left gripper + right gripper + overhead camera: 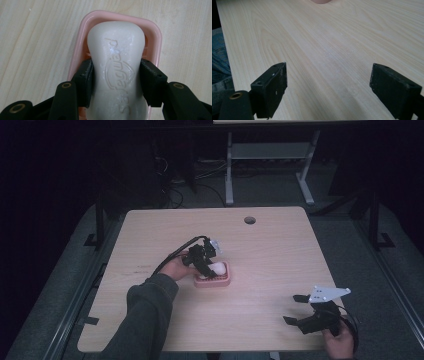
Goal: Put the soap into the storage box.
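- The left gripper (116, 75) has its jaws clamped on the narrow waist of a white soap bar (116, 62), one black pad pressed to each flank.
- The soap (raised lettering runs along its top face) sits in or just above a pink soap dish (152, 37); whether it rests on the dish floor cannot be told.
- In the high view the dish (222, 281) lies near the middle of the wooden table (270, 250), with the left gripper (210, 266) leaning over it from the person's side and the soap (219, 268) showing white between the jaws.
- The pink rim closely rings the far, rounded end of the bar, and the pads stand inside that rim on both sides.
- The left hand (176, 268) and a grey-green sleeve (145, 315) reach in from the bottom edge.
- The right gripper (299, 309) is near the table's front right corner, well apart from the dish, jaws spread wide with bare wood between them.
- A round cable hole (249, 220) sits near the far edge of the table.
- A sliver of blue denim (219, 60) shows past the table's edge in the right gripper view.
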The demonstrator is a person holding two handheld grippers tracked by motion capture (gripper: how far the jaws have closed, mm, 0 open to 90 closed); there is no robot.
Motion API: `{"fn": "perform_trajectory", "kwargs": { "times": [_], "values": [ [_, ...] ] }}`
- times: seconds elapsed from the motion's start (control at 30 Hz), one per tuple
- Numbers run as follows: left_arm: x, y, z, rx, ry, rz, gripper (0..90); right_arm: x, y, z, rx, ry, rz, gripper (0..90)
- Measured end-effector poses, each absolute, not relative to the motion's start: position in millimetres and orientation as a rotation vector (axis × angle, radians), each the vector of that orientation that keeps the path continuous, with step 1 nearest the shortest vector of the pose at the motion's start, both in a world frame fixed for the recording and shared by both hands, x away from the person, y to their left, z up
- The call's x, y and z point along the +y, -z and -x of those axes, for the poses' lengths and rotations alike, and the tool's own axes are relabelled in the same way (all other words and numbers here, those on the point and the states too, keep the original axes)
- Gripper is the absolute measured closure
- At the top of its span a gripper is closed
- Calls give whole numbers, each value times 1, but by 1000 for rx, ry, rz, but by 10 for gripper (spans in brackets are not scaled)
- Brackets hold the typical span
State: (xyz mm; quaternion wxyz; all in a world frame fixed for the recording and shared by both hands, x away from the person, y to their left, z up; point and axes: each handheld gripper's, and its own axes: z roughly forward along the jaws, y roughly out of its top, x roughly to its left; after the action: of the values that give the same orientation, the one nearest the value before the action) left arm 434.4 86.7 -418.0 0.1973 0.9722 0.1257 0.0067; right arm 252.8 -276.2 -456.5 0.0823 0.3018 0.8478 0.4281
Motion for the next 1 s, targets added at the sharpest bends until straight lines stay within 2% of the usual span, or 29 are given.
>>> {"fn": "perform_trajectory", "kwargs": {
  "times": [1.0],
  "values": [
    [83,424,-435,351,-22,-2744,485,-276,456,-252,2532,-1278,-904,142]
  ]
}}
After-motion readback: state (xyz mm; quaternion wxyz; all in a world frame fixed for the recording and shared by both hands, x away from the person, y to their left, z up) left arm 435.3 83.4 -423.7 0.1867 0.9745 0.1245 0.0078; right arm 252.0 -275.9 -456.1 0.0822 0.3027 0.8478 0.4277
